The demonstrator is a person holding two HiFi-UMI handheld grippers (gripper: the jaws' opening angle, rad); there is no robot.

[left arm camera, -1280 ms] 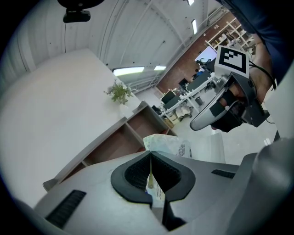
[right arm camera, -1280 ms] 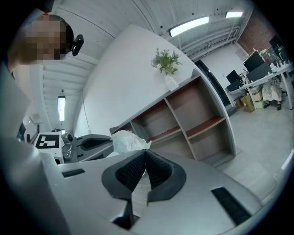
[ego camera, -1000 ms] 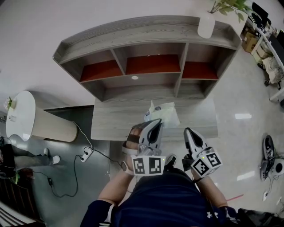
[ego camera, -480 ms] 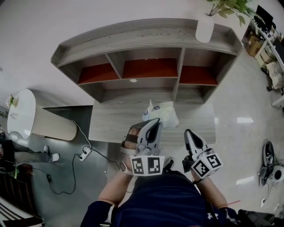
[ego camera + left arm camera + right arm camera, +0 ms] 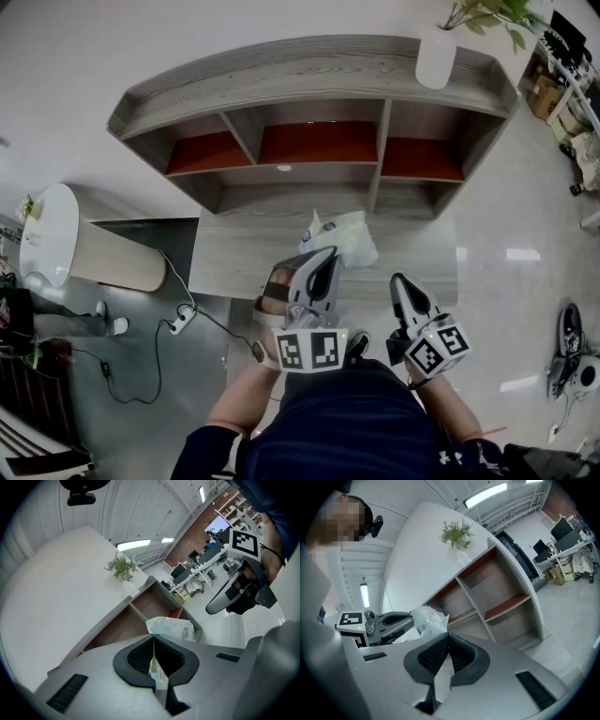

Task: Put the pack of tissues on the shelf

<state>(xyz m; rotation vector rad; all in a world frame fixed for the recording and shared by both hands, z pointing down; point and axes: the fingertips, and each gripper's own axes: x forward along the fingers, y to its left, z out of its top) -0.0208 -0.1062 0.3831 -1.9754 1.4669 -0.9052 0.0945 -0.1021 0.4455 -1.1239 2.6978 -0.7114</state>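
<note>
Far left: white round stand (image 5: 45, 239) on floor, beside desk (image 5: 234, 262). Left gripper (image 5: 330, 255) closed on pack of tissues (image 5: 349, 238), thin wrapper edge pinched between pads (bulk of pack juts past jaw tips). Pack held over desk, on near side of shelf (image 5: 309, 73), facing middle compartments, inside none. Right gripper (image 5: 397, 278) just right of pack, jaws together, nothing between. Far right: white vase (image 5: 436, 54) with plant on shelf top.
</note>
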